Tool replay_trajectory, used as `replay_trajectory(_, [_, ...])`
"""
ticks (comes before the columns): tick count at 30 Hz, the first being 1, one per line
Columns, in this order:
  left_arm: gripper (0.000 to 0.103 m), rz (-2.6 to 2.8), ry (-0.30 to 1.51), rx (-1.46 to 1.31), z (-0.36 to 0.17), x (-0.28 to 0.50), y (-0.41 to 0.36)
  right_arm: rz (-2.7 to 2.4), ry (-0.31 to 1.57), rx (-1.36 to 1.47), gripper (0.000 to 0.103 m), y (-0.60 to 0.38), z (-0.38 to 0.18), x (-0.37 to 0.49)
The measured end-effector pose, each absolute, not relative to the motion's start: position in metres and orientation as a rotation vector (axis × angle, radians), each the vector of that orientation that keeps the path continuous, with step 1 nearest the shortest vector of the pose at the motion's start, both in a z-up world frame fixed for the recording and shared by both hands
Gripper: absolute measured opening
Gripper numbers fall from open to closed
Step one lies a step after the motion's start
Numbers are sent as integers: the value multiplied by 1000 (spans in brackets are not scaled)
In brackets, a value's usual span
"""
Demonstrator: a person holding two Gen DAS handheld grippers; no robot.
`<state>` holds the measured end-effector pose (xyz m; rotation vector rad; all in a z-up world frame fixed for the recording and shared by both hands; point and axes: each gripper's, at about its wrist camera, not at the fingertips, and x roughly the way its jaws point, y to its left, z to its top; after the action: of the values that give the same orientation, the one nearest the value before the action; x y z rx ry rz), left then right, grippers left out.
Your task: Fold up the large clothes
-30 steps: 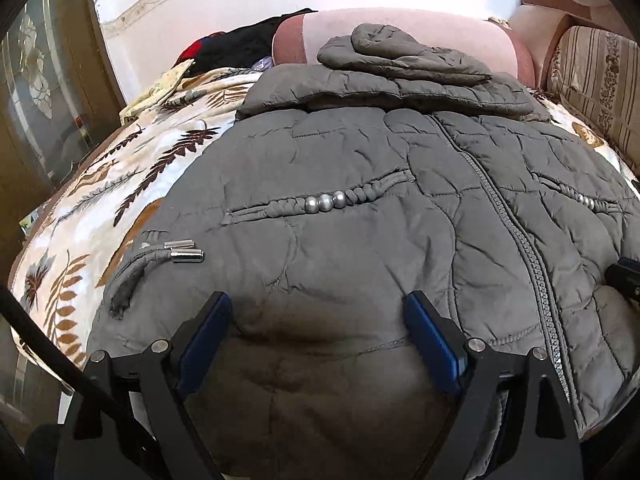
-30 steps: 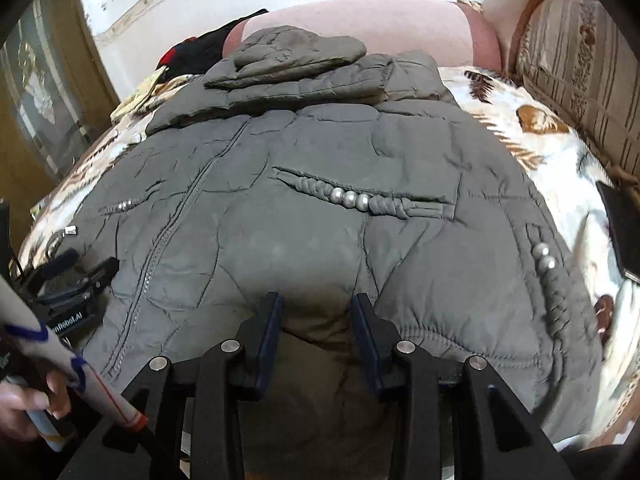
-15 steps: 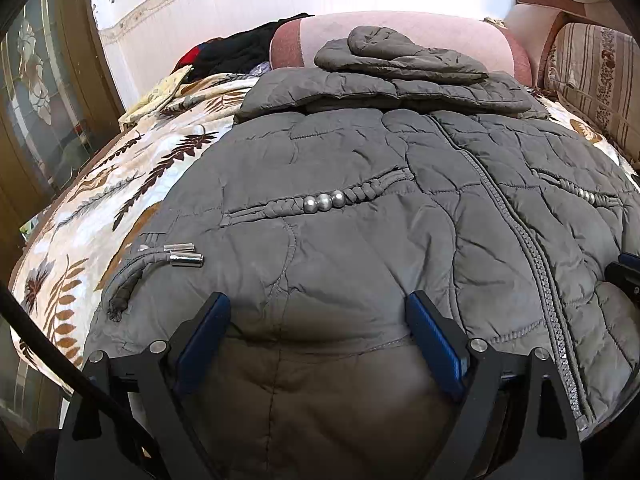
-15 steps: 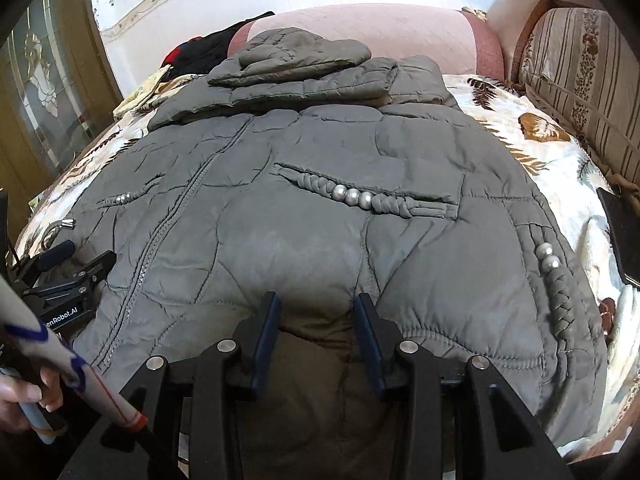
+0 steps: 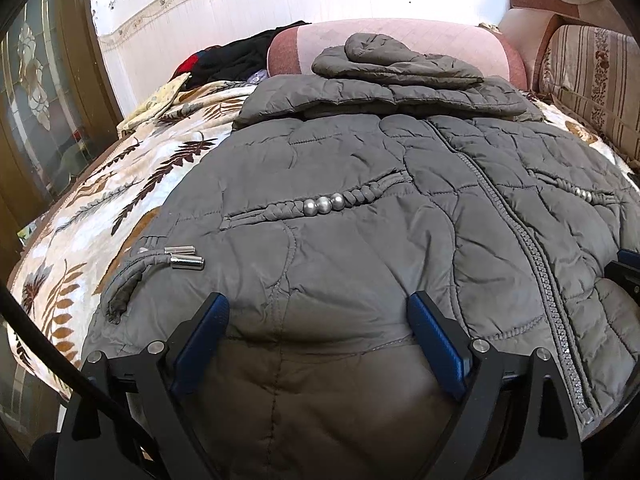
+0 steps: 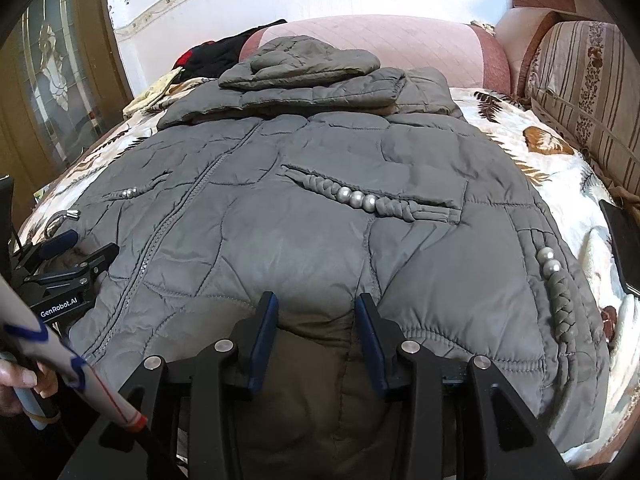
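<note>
The left gripper [image 5: 318, 336] stands with its jaws wide apart, straddling the near hem of the grey quilted jacket [image 5: 360, 248], pads clear of the cloth. The right gripper [image 6: 317, 332] has its jaws partly apart, the hem's dark lining bulging up between them — whether the pads actually pinch it I cannot tell.

Just beyond the left gripper's fingertips and off to its left lie the metal-tipped drawcords [image 5: 182, 258]; further ahead runs a braided pocket trim with silver beads [image 5: 324, 204], and the zipper [image 5: 520, 232] climbs away on its right. Farthest off, the hood and sleeves [image 5: 392, 68] already lie folded back across the chest, against a pink bolster [image 5: 400, 32].

It looks like the hem fold is being set up — the next move calls for both grippers to bite the hem firmly, then carry it up and forward together toward the collar.
</note>
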<state>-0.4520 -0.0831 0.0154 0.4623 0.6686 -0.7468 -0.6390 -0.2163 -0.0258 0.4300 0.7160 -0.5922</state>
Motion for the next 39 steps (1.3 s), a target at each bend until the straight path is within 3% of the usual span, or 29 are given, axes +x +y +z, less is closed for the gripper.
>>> replay_trajectory(5, [91, -760, 676, 457, 25, -452, -70, -569, 723, 479, 45, -220, -19, -646])
replay_trajectory(12, [91, -691, 648, 296, 58, -424, -6, -628, 593, 536, 48, -236, 10, -700])
replay_trajectory(16, [91, -573, 794, 51, 56, -367, 46, -744, 507, 614, 56, -268, 17, -752])
replay_trajectory(19, [90, -516, 920, -35, 37, -343, 56, -761, 403, 834, 56, -297, 6, -791])
replay_trajectory(24, [89, -546, 907, -10, 34, -349, 47, -706, 308, 1099, 56, -320, -20, -816])
replay_trajectory(29, [89, -559, 1000, -95, 19, -333, 49, -668, 332, 1110, 56, -322, -22, -810])
replay_trajectory(39, [89, -573, 1012, -93, 15, -340, 50, -612, 452, 1068, 59, -303, -32, -779])
